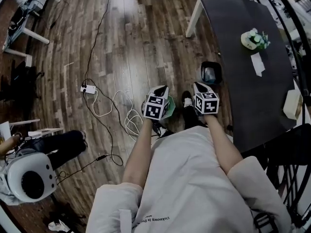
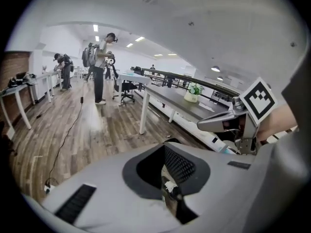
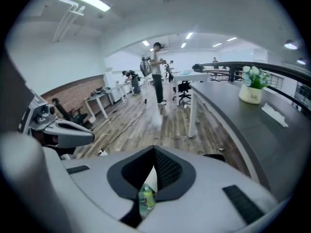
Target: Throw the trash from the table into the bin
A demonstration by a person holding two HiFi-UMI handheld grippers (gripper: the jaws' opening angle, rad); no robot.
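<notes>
In the head view both grippers are held side by side over the wooden floor, left of the dark table [image 1: 243,57]. A small black bin [image 1: 211,73] stands on the floor by the table's edge, just beyond my right gripper [image 1: 200,87]. My left gripper [image 1: 160,92] has something green [image 1: 169,109] showing beside it. In the left gripper view the jaws [image 2: 166,169] are closed on a small white-and-brown scrap [image 2: 170,186]. In the right gripper view the jaws [image 3: 154,171] are shut on a green-and-white wrapper [image 3: 146,196].
On the table stand a potted plant [image 1: 252,39], a white paper [image 1: 257,63] and a pale box [image 1: 293,104]. Cables and a power strip [image 1: 87,89] lie on the floor at left. A black chair [image 1: 286,154] is at lower right. People stand far down the room [image 2: 99,67].
</notes>
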